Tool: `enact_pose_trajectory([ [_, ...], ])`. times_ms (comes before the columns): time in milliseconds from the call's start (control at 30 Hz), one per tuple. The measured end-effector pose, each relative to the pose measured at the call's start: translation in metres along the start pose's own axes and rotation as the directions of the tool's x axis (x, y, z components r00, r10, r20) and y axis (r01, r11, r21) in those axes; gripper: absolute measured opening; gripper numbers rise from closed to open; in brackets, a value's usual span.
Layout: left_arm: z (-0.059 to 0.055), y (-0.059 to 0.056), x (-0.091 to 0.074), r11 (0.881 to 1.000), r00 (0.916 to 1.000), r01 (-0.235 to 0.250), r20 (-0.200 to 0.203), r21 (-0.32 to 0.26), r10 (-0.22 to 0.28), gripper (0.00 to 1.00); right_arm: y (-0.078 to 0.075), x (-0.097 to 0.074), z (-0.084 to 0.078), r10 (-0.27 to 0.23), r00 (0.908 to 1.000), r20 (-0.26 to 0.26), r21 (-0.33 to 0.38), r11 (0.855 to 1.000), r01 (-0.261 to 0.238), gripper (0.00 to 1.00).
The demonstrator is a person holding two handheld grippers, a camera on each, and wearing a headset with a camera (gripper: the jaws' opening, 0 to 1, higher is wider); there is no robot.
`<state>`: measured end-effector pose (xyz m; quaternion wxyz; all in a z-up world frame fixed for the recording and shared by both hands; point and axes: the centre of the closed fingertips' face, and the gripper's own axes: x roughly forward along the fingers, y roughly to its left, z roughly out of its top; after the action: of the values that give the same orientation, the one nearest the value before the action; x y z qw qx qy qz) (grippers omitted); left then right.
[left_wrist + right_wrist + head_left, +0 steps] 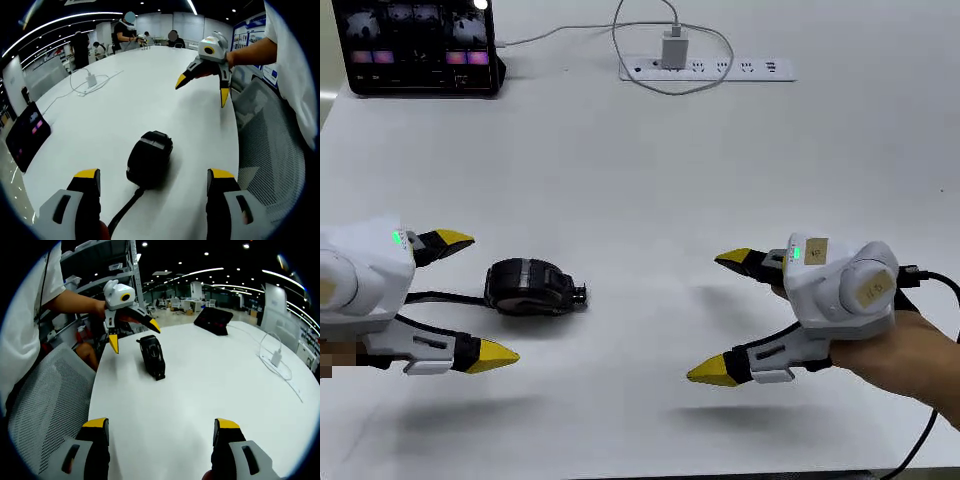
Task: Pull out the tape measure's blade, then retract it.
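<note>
A black tape measure [528, 287] lies on the white table, its blade tip pointing right and a black strap trailing left. It also lies just ahead of the left jaws, tape measure [149, 157], and farther off as tape measure [152, 356]. My left gripper [480, 297] stands open at the left, its yellow-tipped jaws either side of the case without touching it. My right gripper [730, 316] is open at the right, well apart from the tape measure, nothing between its jaws. The blade looks fully wound in.
A dark tablet [420, 45] stands at the back left. A white power strip [708, 68] with a charger and looped cable lies at the back centre. A mesh chair [272, 145] stands by the table edge. Bare table [640, 200] spreads between the grippers.
</note>
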<state>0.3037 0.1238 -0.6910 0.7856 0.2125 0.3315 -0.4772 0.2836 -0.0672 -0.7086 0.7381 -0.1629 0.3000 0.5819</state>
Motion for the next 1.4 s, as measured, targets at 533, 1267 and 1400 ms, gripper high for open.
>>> enact_pose_trajectory([
  [533,-0.002,0.009,0.014,0.994,0.9962,0.041,-0.081,0.098,-0.033,0.72,-0.002,0.018,0.010,0.038,0.9992,-0.011,-0.044,0.998,-0.038,0.81],
  [1267,-0.013,0.010,0.030,0.974,0.9713,0.129,-0.222,0.188,-0.086,0.55,0.001,0.034,0.018,0.076,0.9967,-0.028,-0.094,0.993,-0.078,0.79],
  [1400,-0.014,0.008,0.033,0.967,0.9656,0.147,-0.242,0.208,-0.094,0.52,0.001,0.035,0.018,0.080,0.9964,-0.027,-0.095,0.992,-0.082,0.78],
])
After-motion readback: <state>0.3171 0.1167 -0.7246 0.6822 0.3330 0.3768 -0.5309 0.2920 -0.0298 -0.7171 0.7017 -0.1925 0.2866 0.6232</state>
